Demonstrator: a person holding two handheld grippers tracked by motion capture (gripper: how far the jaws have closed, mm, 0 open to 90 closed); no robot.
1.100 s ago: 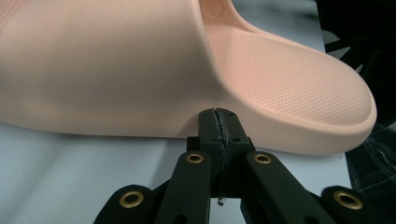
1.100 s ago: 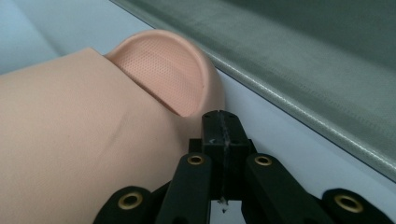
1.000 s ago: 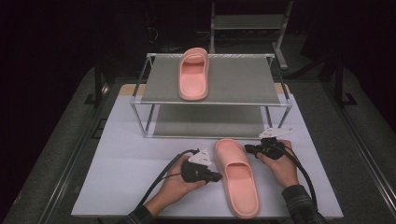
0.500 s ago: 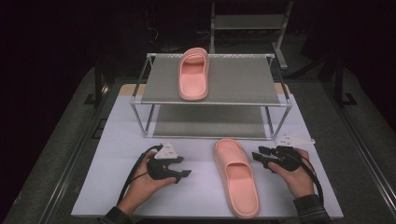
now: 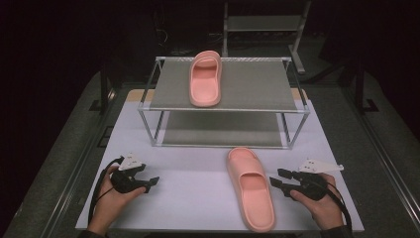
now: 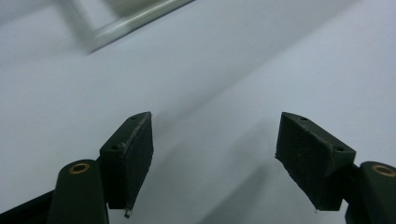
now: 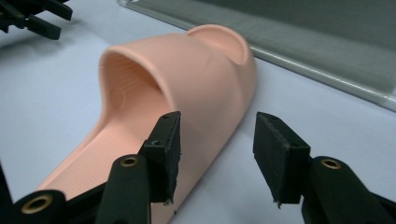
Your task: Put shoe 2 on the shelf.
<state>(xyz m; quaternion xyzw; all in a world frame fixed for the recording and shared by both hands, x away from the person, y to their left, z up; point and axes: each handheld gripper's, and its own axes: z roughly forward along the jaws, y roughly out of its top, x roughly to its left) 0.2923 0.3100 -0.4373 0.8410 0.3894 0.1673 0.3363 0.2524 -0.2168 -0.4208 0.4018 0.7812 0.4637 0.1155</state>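
Note:
A pink slide sandal (image 5: 251,188) lies on the white table top (image 5: 193,193), toe toward the rack. A second pink sandal (image 5: 205,78) rests on the top shelf of the metal rack (image 5: 225,101). My right gripper (image 5: 276,179) is open just right of the near sandal, jaws pointing at its side; in the right gripper view the sandal (image 7: 182,98) lies straight ahead, beyond the open gripper (image 7: 217,158). My left gripper (image 5: 149,182) is open at the table's left, well away from the sandal. In the left gripper view the open left gripper (image 6: 215,158) has bare white table between its jaws.
The rack has a lower shelf (image 5: 223,130) with nothing on it. A rack leg (image 6: 135,21) crosses the top of the left gripper view. Dark rails (image 5: 74,163) run along both sides of the table. The other gripper (image 7: 32,18) is at the top left of the right gripper view.
Both hands have drawn apart from the near sandal: the left gripper moved far left, the right gripper moved right and nearer. The sandal stayed on the table.

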